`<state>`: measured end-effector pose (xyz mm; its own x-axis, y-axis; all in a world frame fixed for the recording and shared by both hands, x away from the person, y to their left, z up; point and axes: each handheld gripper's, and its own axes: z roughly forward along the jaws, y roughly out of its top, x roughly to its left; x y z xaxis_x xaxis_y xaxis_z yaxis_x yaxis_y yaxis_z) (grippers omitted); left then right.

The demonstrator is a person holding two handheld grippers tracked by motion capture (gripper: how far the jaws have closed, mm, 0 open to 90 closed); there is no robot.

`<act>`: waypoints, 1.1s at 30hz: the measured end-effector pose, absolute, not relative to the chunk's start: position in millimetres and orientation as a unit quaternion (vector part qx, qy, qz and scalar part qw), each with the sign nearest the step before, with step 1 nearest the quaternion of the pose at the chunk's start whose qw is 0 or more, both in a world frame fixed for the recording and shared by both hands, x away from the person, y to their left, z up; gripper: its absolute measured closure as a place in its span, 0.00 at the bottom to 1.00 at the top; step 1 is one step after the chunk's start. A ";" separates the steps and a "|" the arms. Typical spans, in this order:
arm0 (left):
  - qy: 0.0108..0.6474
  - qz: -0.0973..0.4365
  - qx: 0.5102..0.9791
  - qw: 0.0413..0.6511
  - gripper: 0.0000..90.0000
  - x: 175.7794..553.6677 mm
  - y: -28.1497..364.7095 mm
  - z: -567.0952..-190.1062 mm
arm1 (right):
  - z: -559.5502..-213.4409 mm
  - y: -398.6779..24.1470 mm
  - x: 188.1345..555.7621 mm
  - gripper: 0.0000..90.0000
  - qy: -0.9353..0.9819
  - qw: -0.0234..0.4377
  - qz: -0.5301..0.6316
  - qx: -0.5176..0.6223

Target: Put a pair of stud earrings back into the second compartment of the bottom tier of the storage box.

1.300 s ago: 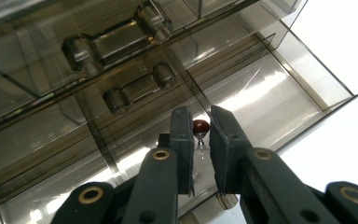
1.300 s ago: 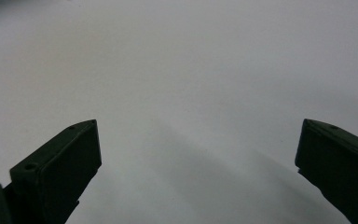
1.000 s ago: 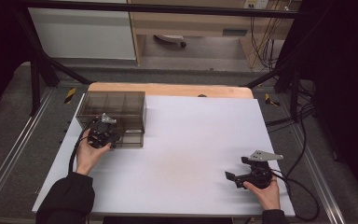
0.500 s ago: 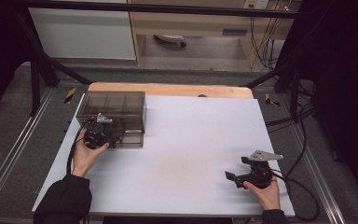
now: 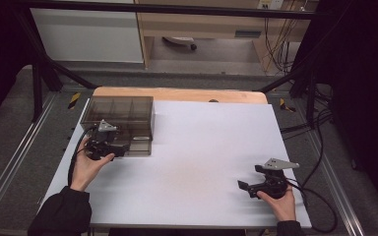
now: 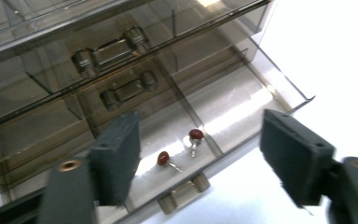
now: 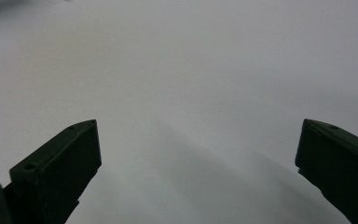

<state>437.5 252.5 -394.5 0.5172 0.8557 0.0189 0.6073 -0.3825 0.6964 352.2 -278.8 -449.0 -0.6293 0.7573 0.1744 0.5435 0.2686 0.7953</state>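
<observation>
Left claw (image 6: 198,163) has drawn back, open; two red earrings (image 6: 179,147) lie in the drawer (image 6: 242,100) between its jaws.

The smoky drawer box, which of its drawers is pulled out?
The bottom drawer is out, under the open left claw, with two red-headed pins inside. The drawers above it, with metal handles, sit flush.

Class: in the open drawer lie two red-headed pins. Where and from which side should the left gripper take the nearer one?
Probably at the red head of the nearer pin, from above: it lies flat in the drawer, its thin shank offering little to pinch. The left gripper hangs open over it.
</observation>
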 end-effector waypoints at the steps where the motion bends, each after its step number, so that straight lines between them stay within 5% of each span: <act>1: 0.451 0.195 0.808 0.326 0.27 436.0 251.7 -394.3 | -448.8 -278.9 352.1 0.01 0.787 0.121 0.442 0.414; 12: 0.425 0.184 0.811 0.357 0.15 415.9 245.8 -394.6 | -448.2 -279.1 351.7 0.01 0.786 0.119 0.443 0.415; 33: 0.406 0.176 0.808 0.388 0.12 376.7 266.2 -423.8 | -448.6 -279.0 351.8 0.01 0.787 0.118 0.442 0.413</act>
